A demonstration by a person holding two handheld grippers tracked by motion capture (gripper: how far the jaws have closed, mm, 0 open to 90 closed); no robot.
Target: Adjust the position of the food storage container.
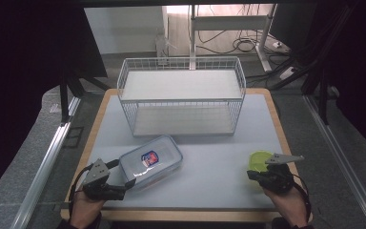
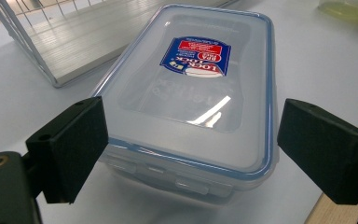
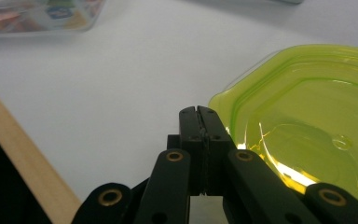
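Observation:
A clear plastic container [image 1: 150, 162] with a blue-rimmed lid and a red and blue sticker lies on the white mat, front left. My left gripper [image 1: 124, 183] stands open at its near end. In the left gripper view the two black pads [image 2: 70, 149] sit close on either side of the container [image 2: 191, 79]. A translucent green plastic lid [image 1: 259, 160] lies at the front right. My right gripper [image 1: 253, 175] is just before it. In the right gripper view its jaws [image 3: 199, 112] are shut, with nothing between them, beside the green lid's [image 3: 307, 116] rim.
A white wire basket shelf [image 1: 181, 95] with two tiers stands at the back middle of the mat, its open side facing me. The mat lies on a wooden table whose edge [image 1: 190, 215] runs along the front. The clear container [image 3: 37, 14] is far left in the right gripper view.

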